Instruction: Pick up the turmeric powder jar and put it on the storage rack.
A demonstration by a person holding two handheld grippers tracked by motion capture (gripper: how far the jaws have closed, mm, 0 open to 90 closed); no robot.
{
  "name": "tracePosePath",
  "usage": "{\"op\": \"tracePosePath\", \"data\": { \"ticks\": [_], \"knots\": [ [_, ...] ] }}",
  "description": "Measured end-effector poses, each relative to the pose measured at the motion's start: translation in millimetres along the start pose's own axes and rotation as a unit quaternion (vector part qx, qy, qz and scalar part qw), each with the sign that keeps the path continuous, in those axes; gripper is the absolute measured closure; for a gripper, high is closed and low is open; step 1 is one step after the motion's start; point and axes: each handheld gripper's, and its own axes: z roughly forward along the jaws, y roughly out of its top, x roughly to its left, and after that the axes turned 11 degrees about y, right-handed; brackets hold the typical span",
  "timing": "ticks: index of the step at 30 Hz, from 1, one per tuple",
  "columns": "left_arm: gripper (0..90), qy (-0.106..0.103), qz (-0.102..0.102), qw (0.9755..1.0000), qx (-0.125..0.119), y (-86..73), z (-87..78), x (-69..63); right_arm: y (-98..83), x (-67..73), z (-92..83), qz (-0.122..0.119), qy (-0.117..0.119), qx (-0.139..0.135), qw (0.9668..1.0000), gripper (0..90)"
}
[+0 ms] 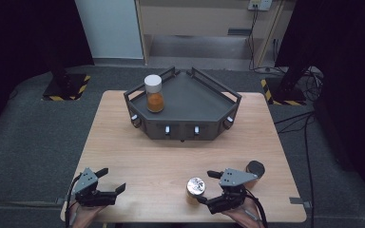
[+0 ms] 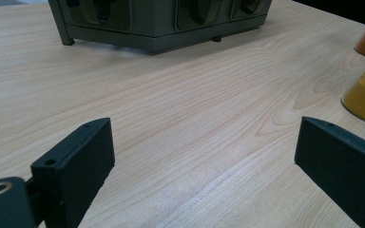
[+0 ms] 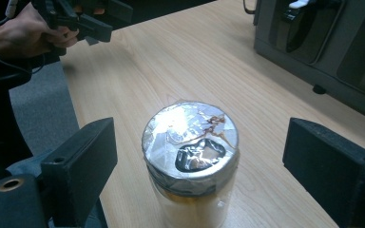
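We see the left gripper (image 1: 108, 183) at about seven o'clock on the wooden table (image 1: 138, 152), resting near the front edge with its jaws spread wide and nothing between them. In the left gripper view only bare wood lies between the two black pads, and a jar of orange powder stands off at about two o'clock, well outside the gap.

Moving right, a tall jar with a white lid (image 1: 153, 93) and orange contents stands upright at about eleven o'clock, on the left part of the dark grey tray (image 1: 195, 97), which occupies the far middle of the table.

Further right, at about five o'clock, the foil-sealed jar (image 1: 196, 189) stands upright on the table, its black cap off and its silver seal torn open (image 3: 200, 156). The right gripper (image 1: 208, 187) sits just beside it, jaws wide apart; in the right gripper view the jar stands between the two pads (image 3: 83, 166), touching neither. The black cap (image 1: 255, 167) lies on the table at about four o'clock, just beyond the right gripper.
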Motion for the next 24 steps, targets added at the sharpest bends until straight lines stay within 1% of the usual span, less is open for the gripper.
{"op": "tracePosePath", "data": {
  "ticks": [5, 9, 13, 16, 20, 24],
  "knots": [
    [5.0, 0.0, 0.001, 1.0, 0.001, 0.3, 0.2, 0.0, 0.1, -3.0, 9.6, 0.004, 0.009, 0.01, 0.9999, 11.7],
    [5.0, 0.0, 0.001, 1.0, 0.0, 0.1, 0.0, 0.0, -1.1, -4.4, 15.6, 0.008, 0.013, 0.015, 0.9998, 12.2],
    [5.1, 0.0, 0.002, 1.0, 0.001, 0.3, 0.0, -0.2, 0.4, -5.9, 21.4, 0.007, 0.015, 0.026, 0.9995, 13.0],
    [5.0, 0.0, 0.002, 1.0, 0.0, 0.3, -0.2, -0.3, 0.7, -7.6, 24.5, 0.011, 0.016, 0.027, 0.9994, 14.2],
    [5.1, 0.0, 0.002, 1.0, 0.001, 0.5, -0.2, -0.5, 1.6, -7.5, 29.2, 0.007, 0.012, 0.034, 0.9993, 18.0],
    [5.1, 0.0, 0.003, 1.0, 0.001, 0.4, -0.1, -0.5, 1.3, -8.0, 33.0, 0.003, 0.008, 0.038, 0.9992, 25.6]
  ]
}}
